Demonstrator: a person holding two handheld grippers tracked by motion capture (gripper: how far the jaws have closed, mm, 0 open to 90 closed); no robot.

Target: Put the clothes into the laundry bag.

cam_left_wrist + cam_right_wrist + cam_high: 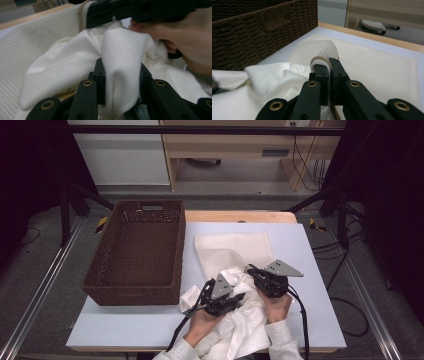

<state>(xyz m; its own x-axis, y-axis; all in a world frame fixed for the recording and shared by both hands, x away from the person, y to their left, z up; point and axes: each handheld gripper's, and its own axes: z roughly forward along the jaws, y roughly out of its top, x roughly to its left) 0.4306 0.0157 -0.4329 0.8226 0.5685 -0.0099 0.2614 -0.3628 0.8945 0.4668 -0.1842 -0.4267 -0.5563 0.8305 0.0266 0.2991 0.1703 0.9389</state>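
Note:
A cream mesh cloth [232, 247] lies flat on the table, right of centre. Over its near edge sits a crumpled white cloth [245, 325]. My left gripper [240, 297] points right into that heap. In the left gripper view a thick fold of the white cloth [75, 65] fills the gap of my left gripper [121, 67], and both pads press on it. My right gripper [251, 270] lies just beyond, pointing left. In the right gripper view my right gripper [329, 62] is shut on the tan-trimmed hem of the mesh cloth [372, 65], which curls up over one fingertip.
A dark brown wicker basket [132, 295] stands on the left half of the pale blue table [310, 250], close to the mesh cloth's left edge; its wall [262, 30] rises at the left in the right gripper view. A wooden strip edges the far side.

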